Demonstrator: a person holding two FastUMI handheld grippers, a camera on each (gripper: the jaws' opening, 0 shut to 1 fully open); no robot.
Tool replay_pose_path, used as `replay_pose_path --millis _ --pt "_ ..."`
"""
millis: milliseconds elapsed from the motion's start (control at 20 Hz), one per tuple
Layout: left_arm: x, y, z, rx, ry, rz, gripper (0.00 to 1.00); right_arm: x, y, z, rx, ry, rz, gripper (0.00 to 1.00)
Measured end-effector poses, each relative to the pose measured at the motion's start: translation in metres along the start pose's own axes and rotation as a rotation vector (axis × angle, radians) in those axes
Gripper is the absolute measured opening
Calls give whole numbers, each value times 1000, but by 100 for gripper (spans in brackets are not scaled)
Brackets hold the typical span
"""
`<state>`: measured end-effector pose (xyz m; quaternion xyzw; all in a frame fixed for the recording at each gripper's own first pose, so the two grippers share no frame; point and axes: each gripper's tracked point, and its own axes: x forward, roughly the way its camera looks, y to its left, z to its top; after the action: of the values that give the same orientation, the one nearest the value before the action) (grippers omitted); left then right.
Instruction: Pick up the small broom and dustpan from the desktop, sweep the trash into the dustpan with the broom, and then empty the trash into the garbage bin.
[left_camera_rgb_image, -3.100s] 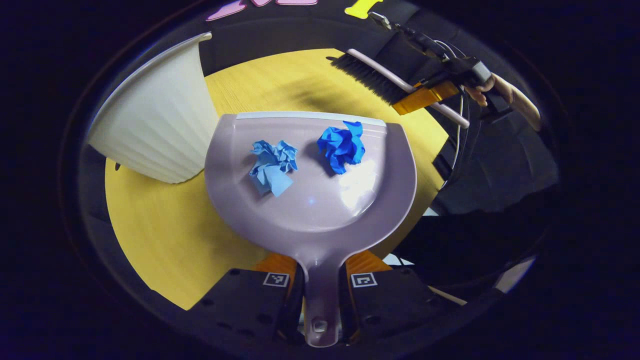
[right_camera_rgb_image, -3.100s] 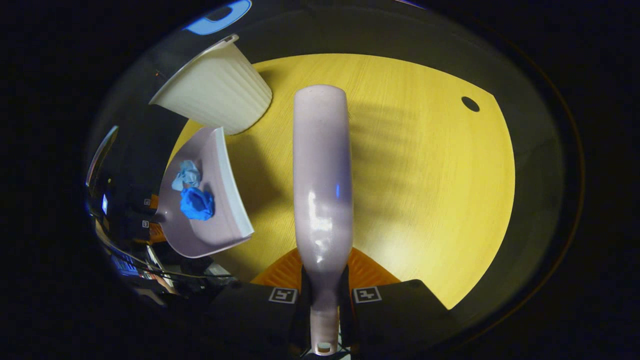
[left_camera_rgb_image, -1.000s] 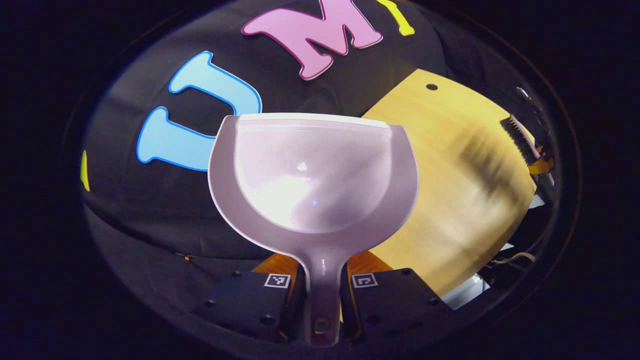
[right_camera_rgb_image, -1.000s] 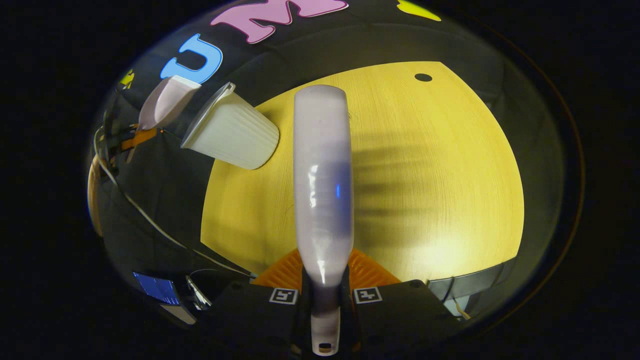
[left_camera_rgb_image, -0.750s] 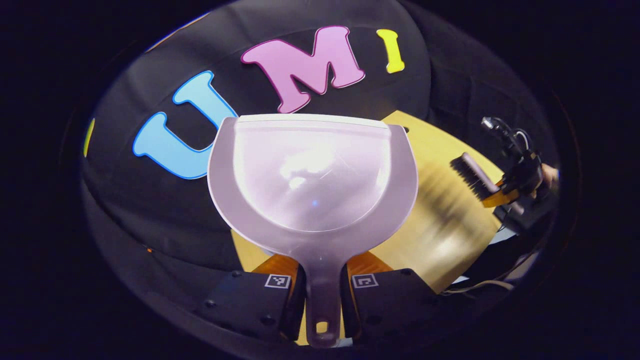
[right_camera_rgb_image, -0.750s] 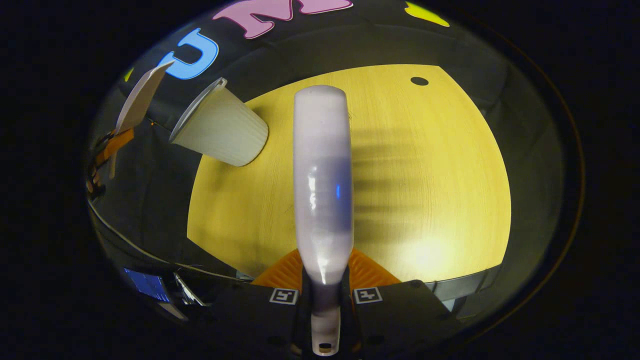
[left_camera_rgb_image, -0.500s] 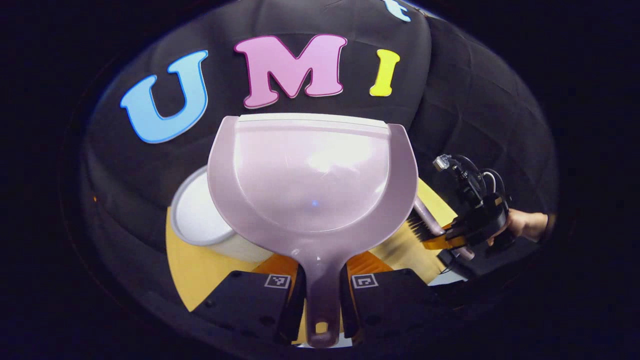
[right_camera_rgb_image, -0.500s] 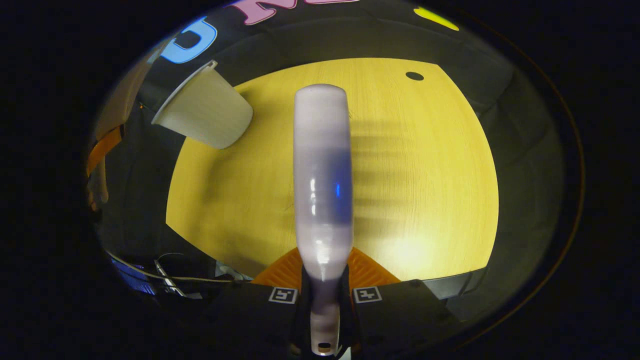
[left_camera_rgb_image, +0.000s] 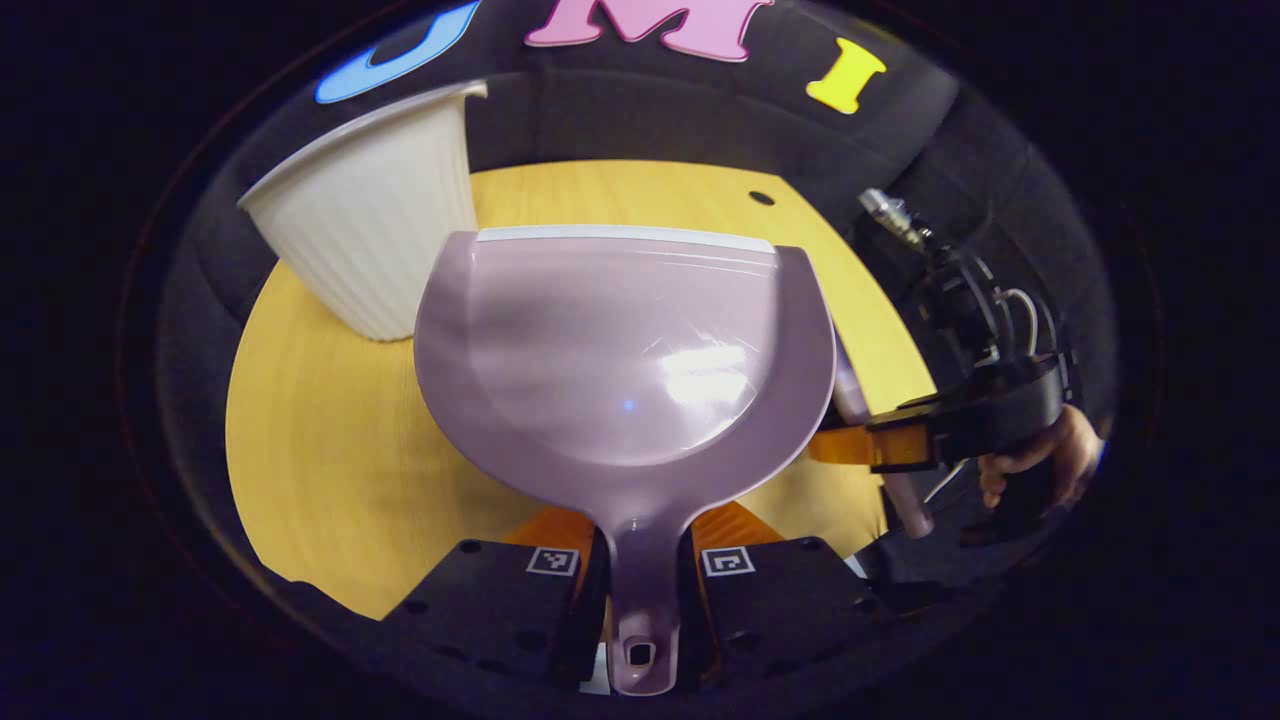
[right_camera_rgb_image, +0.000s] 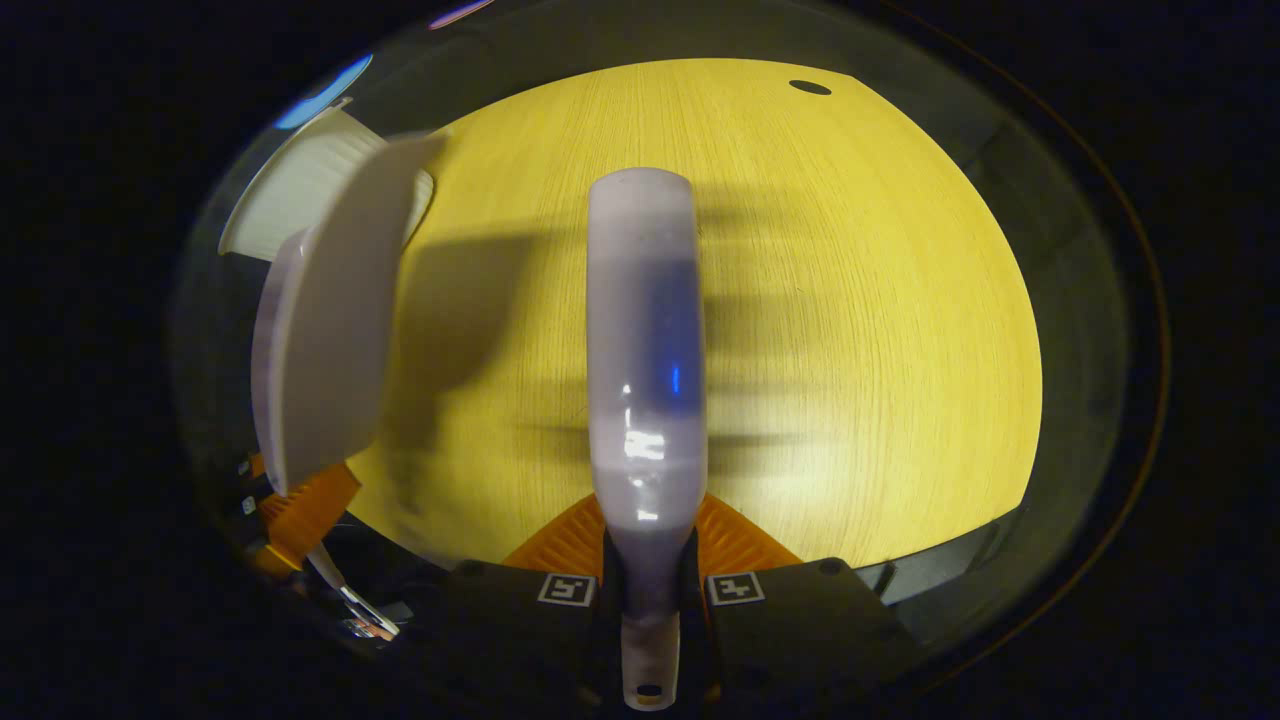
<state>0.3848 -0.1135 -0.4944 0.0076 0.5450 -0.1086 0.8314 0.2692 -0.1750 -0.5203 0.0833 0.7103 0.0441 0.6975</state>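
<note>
The left tool (left_camera_rgb_image: 640, 575) clamps the handle of the empty dustpan (left_camera_rgb_image: 625, 350), held level beside the bin (left_camera_rgb_image: 370, 240), probably just emptied; the right tool (right_camera_rgb_image: 648, 585) pinches the broom (right_camera_rgb_image: 645, 350) clear above the table (right_camera_rgb_image: 850, 330).

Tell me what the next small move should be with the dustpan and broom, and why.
Probably lower the dustpan back onto the desktop and release it. Its pan looks empty, with no trash on the wood beside the garbage bin, so the emptying seems done. The left gripper grips its handle; the right gripper holds the broom.
</note>
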Motion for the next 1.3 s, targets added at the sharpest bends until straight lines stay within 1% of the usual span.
replay_pose_path --millis 50,100,200,300,450,550,750,850,900,950,1000,1050,1100,1150,1200,1250,1300 --pt "14 2 -9 -19 46 32 29 6 0 2 -2 11 -9 26" --pt "22 -2 -13 -31 79 47 29 13 0 4 1 24 -22 27" --pt "35 -4 -18 -60 117 38 28 23 1 5 10 60 -42 27" --pt "41 -8 -14 -113 129 15 29 29 4 4 15 84 -53 27" --pt "48 -8 -6 -147 153 30 29 36 3 2 6 118 -58 27" --pt "44 -12 -8 -178 189 11 29 41 2 3 0 124 -68 27" --pt "44 -10 -4 -163 201 29 29 46 5 3 44 166 -53 26" --pt "45 -10 -5 -158 211 30 30 47 5 2 51 180 -47 28" --pt "44 -16 -5 -167 210 11 31 49 6 2 47 182 -42 30" --pt "44 -21 -2 -169 209 -3 36 49 6 2 42 186 -39 31" --pt "44 -20 -5 -162 217 7 62 49 8 3 36 183 -26 35" --pt "43 -20 -6 -156 225 9 71 49 7 5 22 175 -25 44" --pt "41 -23 -8 -154 228 4 73 47 5 9 12 152 -34 65" --pt "37 -21 -9 -155 222 15 73 42 9 -2 12 124 -36 67" --pt "33 -20 -10 -156 211 27 73 37 7 11 28 88 -35 95" --pt "27 -20 -9 -158 191 33 76 28 5 15 54 51 -30 100" --pt "23 -18 -7 -169 173 44 78 20 5 15 80 21 -23 92"
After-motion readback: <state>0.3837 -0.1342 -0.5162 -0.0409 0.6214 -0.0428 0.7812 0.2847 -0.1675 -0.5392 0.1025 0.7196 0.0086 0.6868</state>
